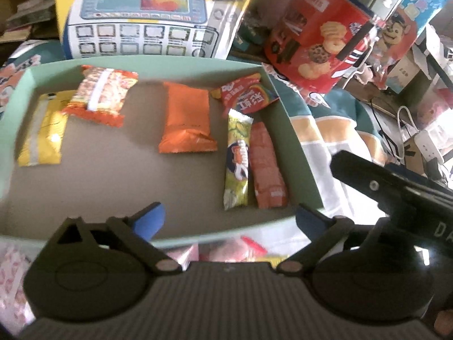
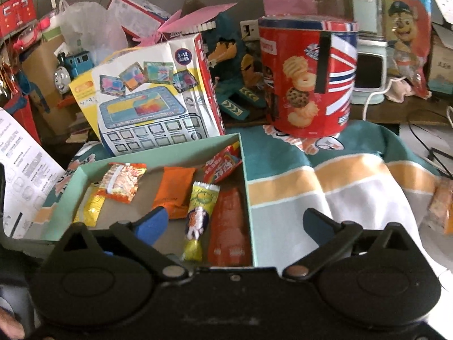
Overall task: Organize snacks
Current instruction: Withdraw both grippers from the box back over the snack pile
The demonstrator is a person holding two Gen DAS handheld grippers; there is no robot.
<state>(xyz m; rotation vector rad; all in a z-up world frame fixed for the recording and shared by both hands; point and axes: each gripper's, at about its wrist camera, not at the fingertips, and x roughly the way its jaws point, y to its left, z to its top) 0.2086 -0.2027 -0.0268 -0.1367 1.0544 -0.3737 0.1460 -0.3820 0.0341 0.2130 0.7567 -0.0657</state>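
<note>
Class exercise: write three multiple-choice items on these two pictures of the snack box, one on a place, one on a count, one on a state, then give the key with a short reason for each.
1. Where does the biscuit tin stand?
A. inside the green box
B. outside the green box, on the cloth
C. on top of the toy carton

2. How many snack packets lie in the box?
A. three
B. six
C. nine

3. How do the left gripper and the right gripper stand?
A. both open, holding nothing
B. both shut on packets
C. one open, one shut

Key: 1 B, the tin sits beyond the box wall; 2 B, six wrappers show on the floor; 3 A, wide gaps, nothing between the fingers.
</note>
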